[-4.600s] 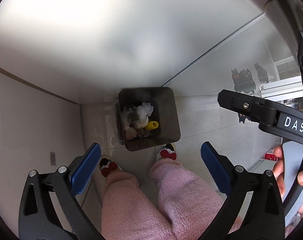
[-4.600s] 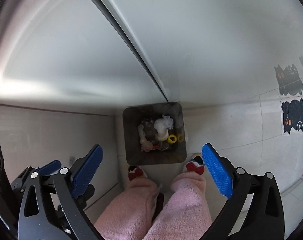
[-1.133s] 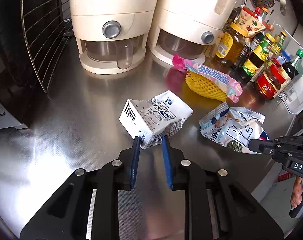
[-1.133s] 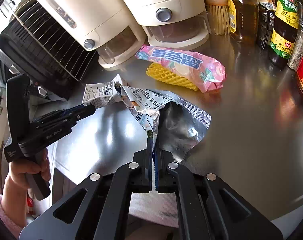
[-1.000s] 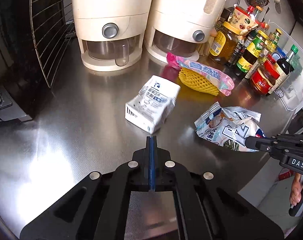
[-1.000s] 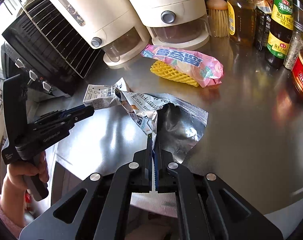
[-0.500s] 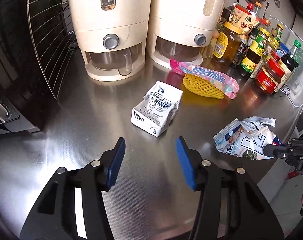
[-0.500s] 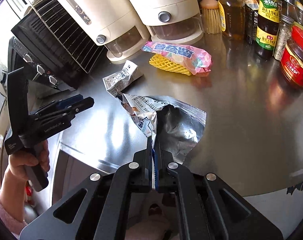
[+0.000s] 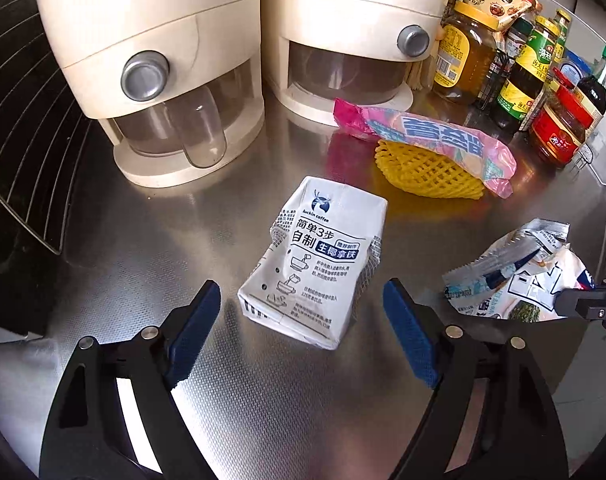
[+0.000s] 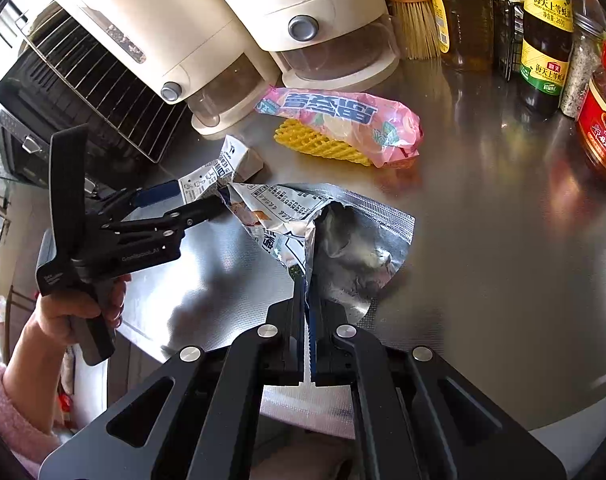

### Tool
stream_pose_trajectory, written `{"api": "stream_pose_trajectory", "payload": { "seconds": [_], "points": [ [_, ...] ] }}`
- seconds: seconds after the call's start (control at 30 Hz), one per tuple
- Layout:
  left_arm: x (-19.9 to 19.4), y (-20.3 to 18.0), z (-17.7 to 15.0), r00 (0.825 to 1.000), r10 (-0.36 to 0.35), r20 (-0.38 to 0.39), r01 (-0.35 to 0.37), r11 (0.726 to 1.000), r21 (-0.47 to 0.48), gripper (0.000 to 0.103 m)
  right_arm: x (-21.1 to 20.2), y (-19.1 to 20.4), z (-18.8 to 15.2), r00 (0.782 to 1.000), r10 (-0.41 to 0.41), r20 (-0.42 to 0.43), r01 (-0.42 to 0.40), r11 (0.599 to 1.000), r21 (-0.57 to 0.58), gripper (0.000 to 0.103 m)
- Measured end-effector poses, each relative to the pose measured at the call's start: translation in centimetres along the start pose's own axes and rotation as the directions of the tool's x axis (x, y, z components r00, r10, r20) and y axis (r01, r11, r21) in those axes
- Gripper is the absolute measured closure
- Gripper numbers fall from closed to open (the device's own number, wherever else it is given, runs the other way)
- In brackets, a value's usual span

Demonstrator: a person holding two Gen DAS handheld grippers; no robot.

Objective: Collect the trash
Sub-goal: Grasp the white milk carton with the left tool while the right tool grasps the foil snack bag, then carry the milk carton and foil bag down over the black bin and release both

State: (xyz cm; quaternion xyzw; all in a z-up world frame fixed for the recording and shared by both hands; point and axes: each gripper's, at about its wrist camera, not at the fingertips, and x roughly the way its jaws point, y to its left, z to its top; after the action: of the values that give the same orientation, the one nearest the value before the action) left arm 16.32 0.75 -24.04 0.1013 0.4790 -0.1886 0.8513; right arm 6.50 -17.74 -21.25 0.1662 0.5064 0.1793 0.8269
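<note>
A crushed white milk carton [image 9: 315,260] lies on the steel counter [image 9: 123,240]. My left gripper [image 9: 303,328] is open, its blue pads on either side of the carton's near end, not touching it. The carton [image 10: 223,172] and left gripper [image 10: 183,204] also show in the right wrist view. My right gripper [image 10: 307,284] is shut on the edge of a torn silver snack bag [image 10: 343,236], which shows at the right in the left wrist view [image 9: 519,276]. A pink wrapper [image 9: 427,136] lies on a yellow foam net [image 9: 423,172] behind.
Two cream dispensers [image 9: 163,60] stand at the back. A wire rack [image 9: 19,120] and black oven [image 10: 43,120] are on the left. Sauce bottles and jars [image 9: 531,72] crowd the right back corner. The counter's front edge [image 10: 151,344] is near my right gripper.
My left gripper let go of the carton, shut, then opened wide and moved in around the carton's near end. My right gripper stayed shut on the snack bag.
</note>
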Motion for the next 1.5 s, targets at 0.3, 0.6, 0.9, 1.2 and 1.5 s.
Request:
{"api": "stream_pose_trajectory", "payload": {
  "seconds": [0.3, 0.6, 0.9, 1.2, 1.5],
  "points": [
    [-0.3, -0.7, 0.0, 0.994, -0.106, 0.001, 0.106, 0.994, -0.037, 0.050, -0.1, -0.6, -0.6, 1.000, -0.016, -0.009, 0.017, 0.999, 0.029, 0.100],
    [-4.1, -2.8, -2.6, 0.989, -0.148, 0.023, 0.149, 0.983, -0.104, 0.050, -2.3, 0.2, -1.3, 0.999, -0.030, 0.041, 0.030, 1.000, -0.004, 0.101],
    [-10.7, -5.6, -6.5, 0.991, -0.117, 0.061, 0.124, 0.984, -0.127, 0.050, -5.4, 1.0, -4.4, 0.998, -0.008, 0.069, 0.011, 0.999, -0.049, 0.101],
    [-15.3, -9.7, -11.9, 0.987, -0.142, 0.069, 0.150, 0.982, -0.119, 0.050, -9.4, 1.6, -9.1, 0.999, 0.027, 0.043, -0.022, 0.994, -0.107, 0.101],
    [-14.0, -12.8, -18.3, 0.981, -0.191, -0.036, 0.184, 0.971, -0.150, 0.050, -10.1, -0.6, -15.5, 0.998, 0.035, -0.054, -0.037, 0.999, -0.039, 0.101]
  ]
}}
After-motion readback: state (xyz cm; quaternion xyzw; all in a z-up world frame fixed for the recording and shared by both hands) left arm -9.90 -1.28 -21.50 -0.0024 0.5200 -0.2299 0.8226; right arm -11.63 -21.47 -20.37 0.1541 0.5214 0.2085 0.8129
